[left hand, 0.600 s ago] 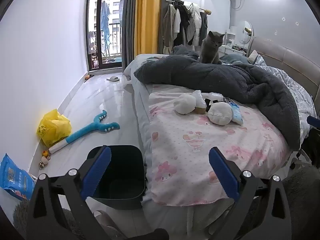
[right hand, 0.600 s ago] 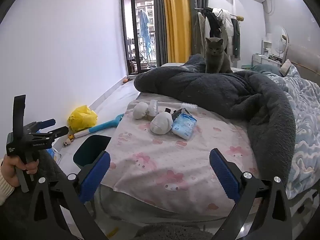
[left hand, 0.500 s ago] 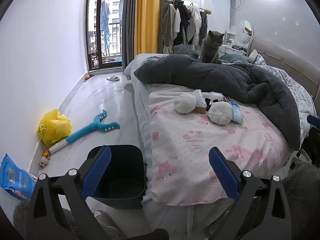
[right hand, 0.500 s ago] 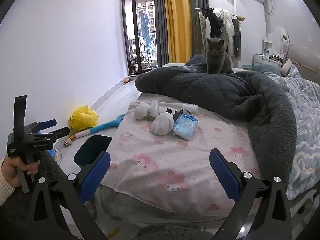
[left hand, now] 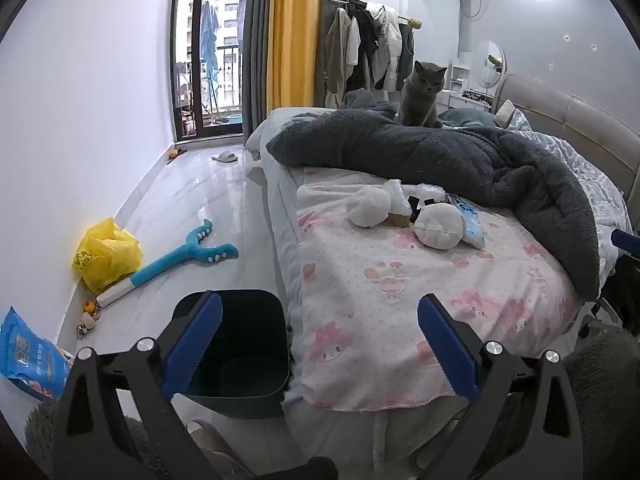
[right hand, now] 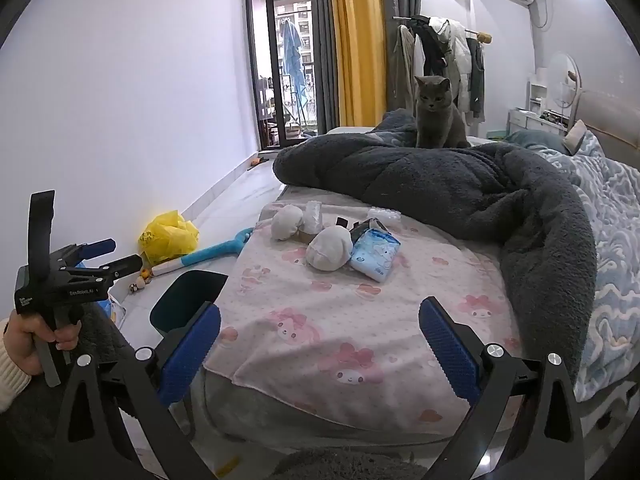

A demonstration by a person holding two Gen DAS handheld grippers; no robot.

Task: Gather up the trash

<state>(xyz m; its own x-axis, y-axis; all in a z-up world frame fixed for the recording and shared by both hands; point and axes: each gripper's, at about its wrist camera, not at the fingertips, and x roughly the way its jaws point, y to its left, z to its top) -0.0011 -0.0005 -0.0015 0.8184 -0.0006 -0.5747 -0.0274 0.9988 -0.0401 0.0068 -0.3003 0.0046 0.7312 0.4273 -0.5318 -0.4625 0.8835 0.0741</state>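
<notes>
A small heap of trash lies on the pink-patterned sheet [right hand: 360, 320] of the bed: two white crumpled balls [right hand: 329, 253] [left hand: 440, 225], a pale blue wipes pack [right hand: 375, 259], a clear plastic cup [right hand: 313, 215] and dark bits. A dark bin [left hand: 244, 344] stands on the floor at the bed's near left corner, seen also in the right wrist view as the bin [right hand: 188, 300]. My left gripper [left hand: 320, 344] hovers open over the bin and the bed's edge. Well short of the heap, my right gripper [right hand: 320, 348] is open and holds nothing.
A grey cat [right hand: 436, 114] sits on the dark fleece blanket [right hand: 460, 184] behind the heap. On the floor by the wall lie a yellow bag [left hand: 106, 254], a blue toy [left hand: 176, 256] and a blue packet [left hand: 28, 360]. A hand [right hand: 28, 344] holds the left tool.
</notes>
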